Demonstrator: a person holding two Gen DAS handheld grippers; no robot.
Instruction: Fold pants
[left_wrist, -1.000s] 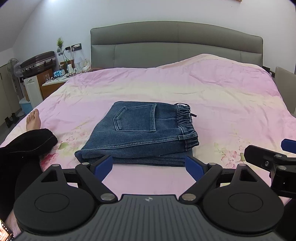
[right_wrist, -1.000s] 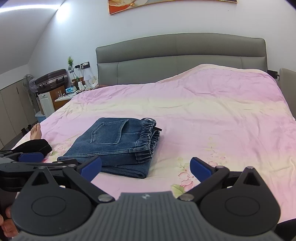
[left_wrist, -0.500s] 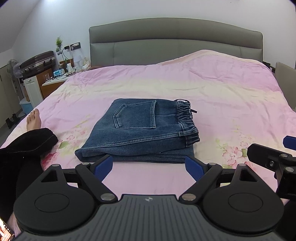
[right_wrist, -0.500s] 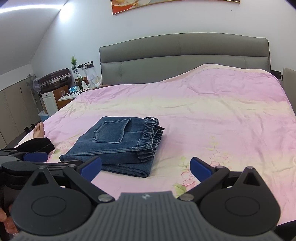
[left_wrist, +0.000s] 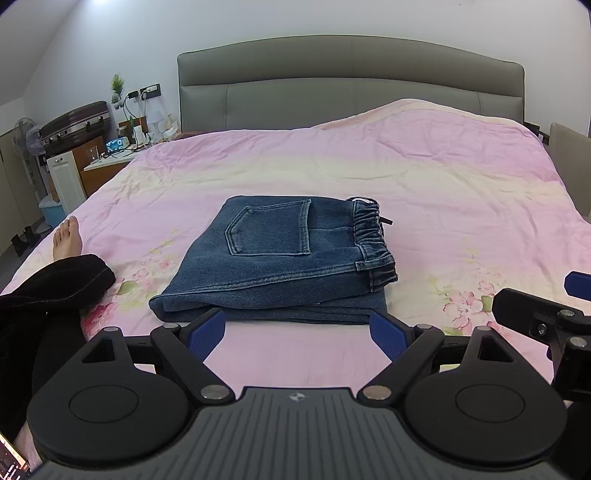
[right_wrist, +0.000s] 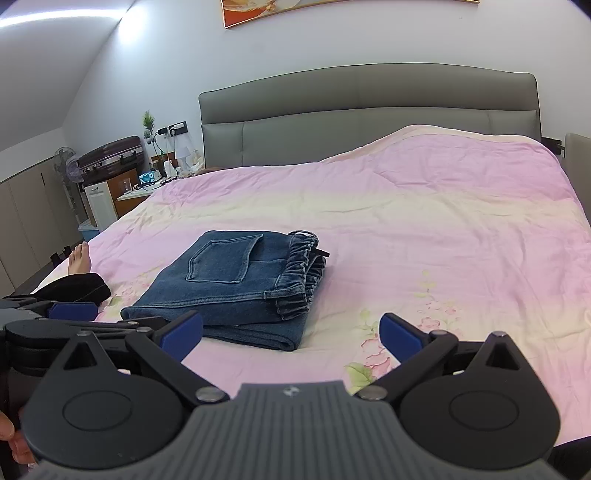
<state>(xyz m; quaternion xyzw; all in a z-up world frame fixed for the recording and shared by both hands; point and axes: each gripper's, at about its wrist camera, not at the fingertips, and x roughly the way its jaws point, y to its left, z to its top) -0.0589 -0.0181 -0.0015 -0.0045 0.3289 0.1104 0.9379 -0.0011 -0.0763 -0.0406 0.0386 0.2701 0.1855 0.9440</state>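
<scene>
Pink floral bedspread (left_wrist: 424, 192) is carrying the folded denim pants (left_wrist: 280, 262) at mid-bed; left gripper (left_wrist: 297, 328) and right gripper (right_wrist: 291, 328) are hovering near them, jaws spread wide, gripping nothing.

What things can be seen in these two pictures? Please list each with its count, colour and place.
jeans: one pair, blue denim, folded, lying on the near middle of the bed.
bed cover: one, pink with pale yellow bands and flowers, spread over the bed.
headboard: one, grey, against the back wall.
suitcase: one, dark, on a cabinet left of the bed.
fan: one, pale, far left.
plant: one, green, beside the wall sockets.
picture: one, orange frame, above the headboard.
bare foot: one, at the left edge of the bed.
black trouser leg: one, below the foot.
left tool: one, black with blue pads, open, empty.
right tool: one, same colours, open, empty.
</scene>
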